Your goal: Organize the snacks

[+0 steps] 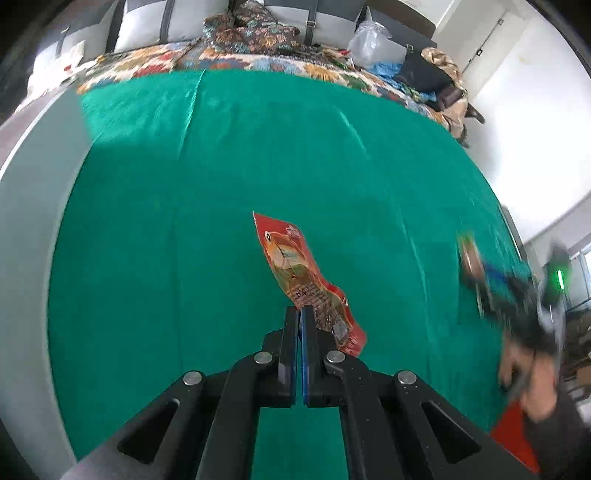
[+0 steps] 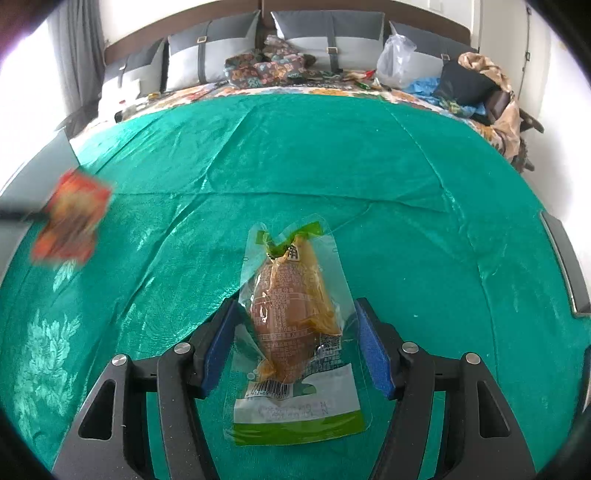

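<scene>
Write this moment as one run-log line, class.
left hand-held gripper: shut on red snack packet | right hand-held gripper: around clear snack pouch, grip unclear | surface: green cloth

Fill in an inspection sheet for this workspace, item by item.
Surface: green cloth spread over a bed, creased.
Job's things: red snack packet; clear snack pouch.
Clutter: plastic bag, dark bag, patterned fabric at the far end.
Grippers: left gripper jaws shut on the red packet's edge; right gripper, pouch between its jaws, contact unclear.
Cables: nothing seen.
Surroundings: grey cushions, white walls.
</scene>
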Available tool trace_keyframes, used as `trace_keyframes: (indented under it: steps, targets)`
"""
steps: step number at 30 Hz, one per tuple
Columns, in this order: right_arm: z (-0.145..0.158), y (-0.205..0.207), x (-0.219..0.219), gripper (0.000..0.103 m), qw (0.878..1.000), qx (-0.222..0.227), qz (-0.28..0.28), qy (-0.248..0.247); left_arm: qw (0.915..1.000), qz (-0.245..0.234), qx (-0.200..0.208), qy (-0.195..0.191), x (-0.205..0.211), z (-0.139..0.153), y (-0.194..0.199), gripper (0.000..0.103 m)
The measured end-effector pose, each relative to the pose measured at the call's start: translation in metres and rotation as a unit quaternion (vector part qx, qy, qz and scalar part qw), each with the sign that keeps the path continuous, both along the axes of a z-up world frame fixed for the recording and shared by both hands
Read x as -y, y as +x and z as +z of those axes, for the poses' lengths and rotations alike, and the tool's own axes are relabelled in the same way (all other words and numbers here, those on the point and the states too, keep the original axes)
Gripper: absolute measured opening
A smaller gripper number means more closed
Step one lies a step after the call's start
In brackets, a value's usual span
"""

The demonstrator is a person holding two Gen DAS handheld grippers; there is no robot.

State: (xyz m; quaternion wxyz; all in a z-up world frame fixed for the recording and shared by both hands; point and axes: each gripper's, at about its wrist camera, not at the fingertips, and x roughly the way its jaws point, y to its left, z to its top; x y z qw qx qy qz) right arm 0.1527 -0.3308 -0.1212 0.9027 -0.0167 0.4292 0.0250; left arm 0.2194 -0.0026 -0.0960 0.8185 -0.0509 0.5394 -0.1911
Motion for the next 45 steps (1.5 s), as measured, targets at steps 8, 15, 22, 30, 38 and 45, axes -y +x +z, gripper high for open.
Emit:
trace_keyframes:
  steps: [8, 15, 22, 30, 38, 45]
  targets:
    - [0.0, -0.001, -0.002, 0.068, 1.0, -0.001, -0.003, -0.007, 0.986, 0.166, 0.007, -0.011, -0.036, -0.027, -0.054, 0.086]
    - [0.0, -0.001, -0.001, 0.071, 1.0, -0.002, -0.008, -0.008, 0.9885, 0.15, 0.008, -0.014, 0.021, -0.02, -0.05, 0.089]
    - [0.0, -0.001, 0.0, 0.071, 1.0, -0.002, -0.008, -0.008, 0.9793, 0.143, 0.04, 0.138, 0.063, -0.038, -0.04, 0.103]
    - [0.0, 0.0, 0.0, 0.072, 1.0, -0.002, -0.008, -0.007, 0.9788, 0.14, 0.059, 0.138, 0.063, -0.036, -0.057, 0.103]
    - [-0.001, 0.0, 0.002, 0.074, 1.0, -0.003, -0.01, -0.008, 0.9791, 0.14, 0.057, 0.136, 0.049, -0.039, -0.041, 0.103]
    - [-0.001, 0.0, 0.005, 0.079, 1.0, -0.004, -0.016, -0.009, 0.9834, 0.111, 0.042, 0.137, 0.046, -0.037, -0.035, 0.103]
